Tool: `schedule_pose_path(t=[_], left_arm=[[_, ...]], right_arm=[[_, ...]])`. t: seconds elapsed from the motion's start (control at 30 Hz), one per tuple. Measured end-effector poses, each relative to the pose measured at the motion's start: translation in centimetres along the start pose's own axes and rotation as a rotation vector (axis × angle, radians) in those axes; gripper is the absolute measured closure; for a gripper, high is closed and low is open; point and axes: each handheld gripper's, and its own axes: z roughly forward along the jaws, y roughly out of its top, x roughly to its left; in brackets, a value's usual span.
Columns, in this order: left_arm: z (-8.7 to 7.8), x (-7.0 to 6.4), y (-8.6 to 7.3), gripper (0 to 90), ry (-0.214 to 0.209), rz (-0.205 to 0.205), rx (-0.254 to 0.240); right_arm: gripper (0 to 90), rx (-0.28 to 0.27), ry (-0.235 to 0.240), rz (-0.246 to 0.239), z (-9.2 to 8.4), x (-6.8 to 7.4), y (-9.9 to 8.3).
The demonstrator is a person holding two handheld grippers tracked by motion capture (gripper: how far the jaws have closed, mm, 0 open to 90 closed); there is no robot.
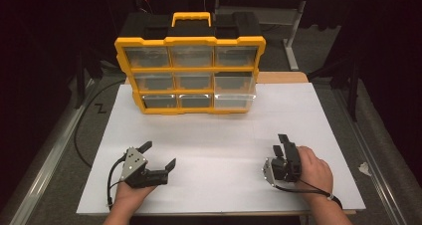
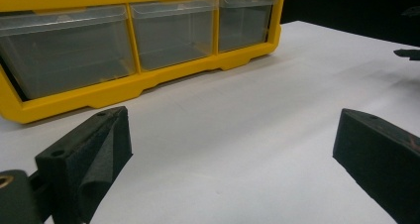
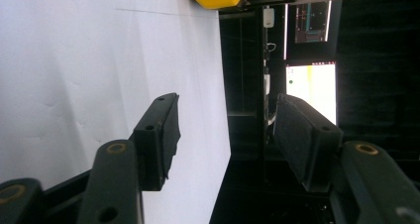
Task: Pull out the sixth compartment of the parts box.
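While both grippers (image 1: 160,156) (image 1: 281,144) gape empty, the organizer (image 1: 191,70) stands well beyond — untouched.

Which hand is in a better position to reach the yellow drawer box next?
Probably left. The left claw is open and level, and its view looks straight at the drawer box. The right claw is turned on its side, facing past the table edge.
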Motion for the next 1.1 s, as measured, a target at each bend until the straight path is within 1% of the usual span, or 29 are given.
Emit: schedule_pose_path(t=[0.07,0.23,0.37,0.4,0.43,0.47,0.53,0.6,0.67,0.7,0.77,0.8,0.83,1.0,1.03,1.1], left_arm=[[-0.01,-0.02,0.0,2.5,-0.002,0.001,0.001],[0.03,0.0,-0.02,2.4,-0.004,0.004,0.005],[-0.02,0.0,-0.01,2.5,-0.006,0.007,0.005],[-0.03,0.01,0.0,2.5,-0.006,0.006,0.005],[-0.02,0.0,0.0,2.5,-0.006,0.004,0.002],[-0.02,-0.01,0.0,2.5,-0.006,0.004,0.002],[-0.04,0.0,0.0,2.5,-0.007,0.007,0.005],[-0.02,0.0,0.0,2.5,-0.007,0.006,0.004],[-0.01,0.0,0.0,2.5,-0.006,0.005,0.003],[0.0,0.0,0.0,2.5,-0.006,0.004,0.001],[0.0,0.0,0.0,2.5,-0.006,0.005,0.002],[-0.01,0.0,0.01,2.5,-0.006,0.005,0.003],[-0.02,0.0,0.01,2.5,-0.007,0.008,0.003],[-0.03,-0.02,0.01,2.5,-0.006,0.009,0.005],[-0.03,-0.03,0.01,2.5,-0.005,0.009,0.005],[-0.02,-0.04,0.02,2.5,-0.005,0.008,0.003]], right_arm=[[41.1,0.006,0.011,0.003,0.04,-0.03,0.01],[33.6,0.001,0.032,-0.015,0.17,0.25,0.23],[28.1,0.011,0.045,-0.023,0.3,0.54,0.41],[24.2,0.015,0.042,-0.028,0.29,0.63,0.45],[24.2,0.015,0.042,-0.028,0.29,0.63,0.45],[22.4,0.014,0.041,-0.029,0.29,0.62,0.46],[16.8,0.006,0.034,-0.038,0.28,0.53,0.5],[12.5,0.001,0.035,-0.029,0.21,0.53,0.55],[3.7,-0.003,0.012,-0.04,0.13,0.48,0.65],[1.2,-0.01,0.005,-0.04,0.17,0.5,0.65],[0.9,-0.011,0.004,-0.037,0.18,0.38,0.72],[0.9,-0.008,-0.001,-0.026,0.12,0.36,0.76],[0.9,-0.011,-0.025,-0.029,0.04,0.27,0.81],[0.9,-0.015,-0.027,-0.021,0.08,0.15,0.69],[0.9,-0.011,-0.025,-0.008,0.08,0.15,0.62],[0.9,-0.011,-0.004,0.018,0.17,0.04,0.44]])
